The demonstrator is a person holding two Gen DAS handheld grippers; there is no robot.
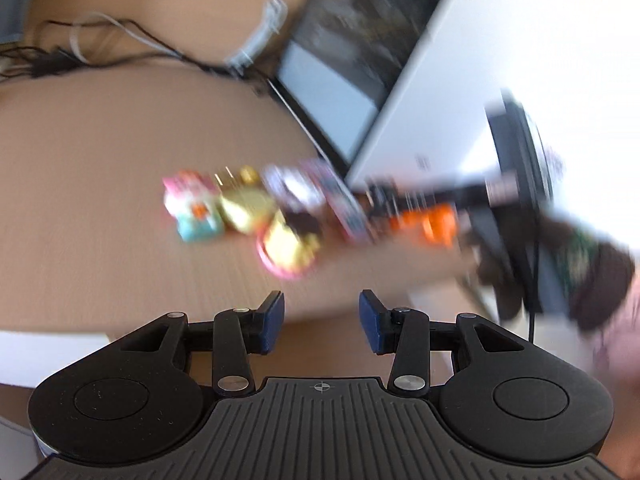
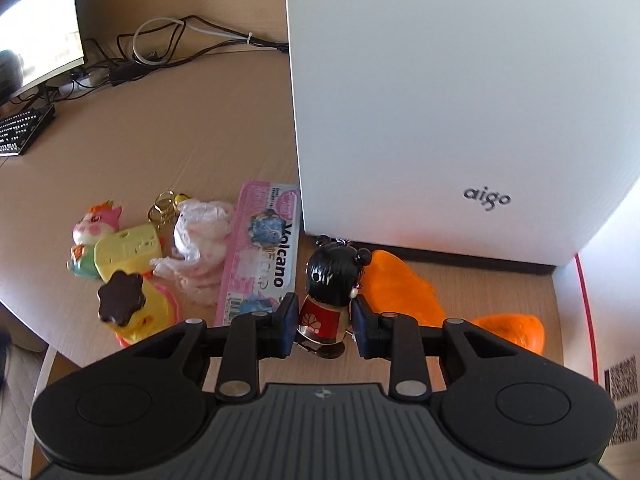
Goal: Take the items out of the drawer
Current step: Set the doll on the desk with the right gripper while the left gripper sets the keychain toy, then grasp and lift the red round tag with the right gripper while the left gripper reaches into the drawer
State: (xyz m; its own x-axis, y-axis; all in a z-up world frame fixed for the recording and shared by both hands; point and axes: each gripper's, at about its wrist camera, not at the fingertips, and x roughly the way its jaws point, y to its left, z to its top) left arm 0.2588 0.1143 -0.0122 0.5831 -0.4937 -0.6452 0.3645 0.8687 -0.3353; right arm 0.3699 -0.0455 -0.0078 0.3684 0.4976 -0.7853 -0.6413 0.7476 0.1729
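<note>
The right gripper (image 2: 325, 326) was clamped on a small doll (image 2: 326, 300), blue pads pressed against both sides of its red body, black-haired head poking up past the fingertips. The doll sat upright in the grip, above the table (image 2: 160, 140).

Just right of those fingers lay two orange pieces (image 2: 404, 292), one right behind the doll, the other nearer and farther right. Just left of the fingers, a pink packet (image 2: 260, 248) ran away from the gripper, then a white lacy bundle (image 2: 200, 240), a yellow cheese toy (image 2: 128, 250) with a brown flower-shaped piece (image 2: 121, 298) in front of it, and a pink-eared figure (image 2: 94, 232) at the far left. Gold rings (image 2: 162, 208) sat behind the cheese.

Straight ahead, a white box (image 2: 440, 100) rose just past the doll. Far left at the back were cables (image 2: 160, 52), a keyboard (image 2: 22, 130) and a monitor (image 2: 38, 28).

The left gripper (image 1: 322, 316) hung with its jaws apart, nothing between the blue pads. Its view was badly blurred: ahead of it, the same row of toys (image 1: 256, 212) smeared across the table, and the right gripper came in from the right beside the orange blur. No drawer could be made out in either view.
</note>
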